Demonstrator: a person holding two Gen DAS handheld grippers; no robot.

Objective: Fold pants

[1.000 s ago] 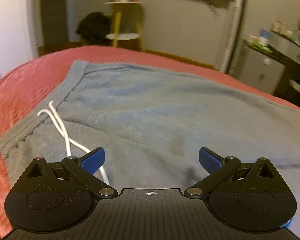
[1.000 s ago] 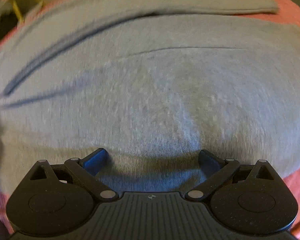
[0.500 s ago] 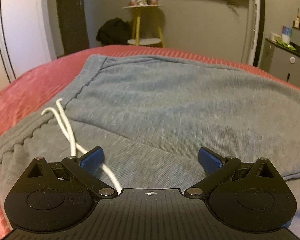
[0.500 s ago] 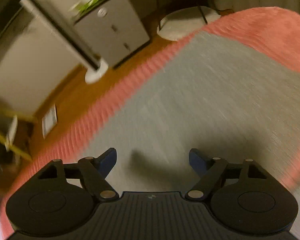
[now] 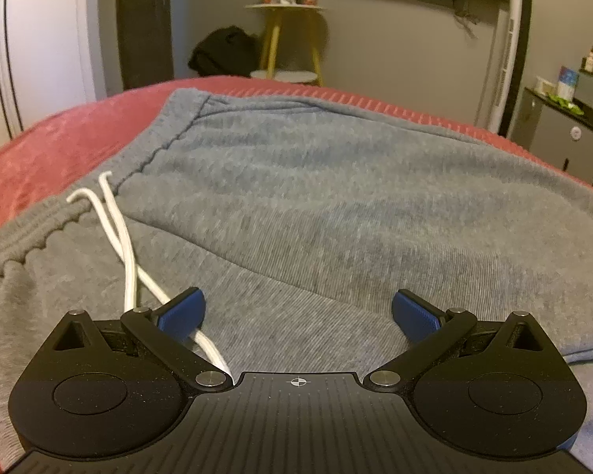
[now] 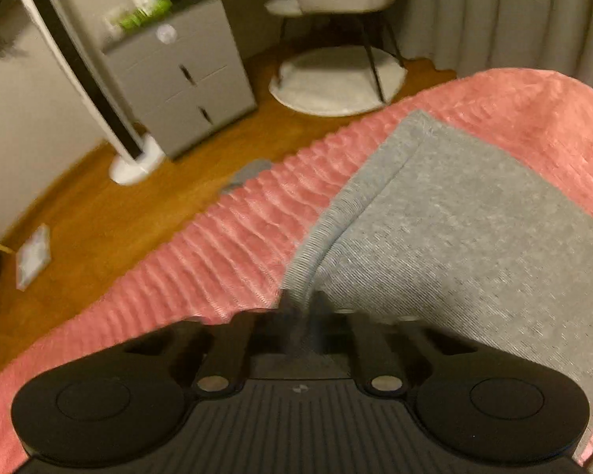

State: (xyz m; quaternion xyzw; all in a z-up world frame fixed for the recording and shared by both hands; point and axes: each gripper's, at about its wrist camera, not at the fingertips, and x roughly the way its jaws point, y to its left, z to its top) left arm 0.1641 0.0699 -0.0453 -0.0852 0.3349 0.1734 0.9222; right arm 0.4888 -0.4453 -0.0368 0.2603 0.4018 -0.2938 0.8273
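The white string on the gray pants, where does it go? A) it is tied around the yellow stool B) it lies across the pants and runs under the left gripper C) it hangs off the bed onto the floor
B. In the left wrist view the white drawstring trails from the waistband over the gray pants and passes beneath the open left gripper.
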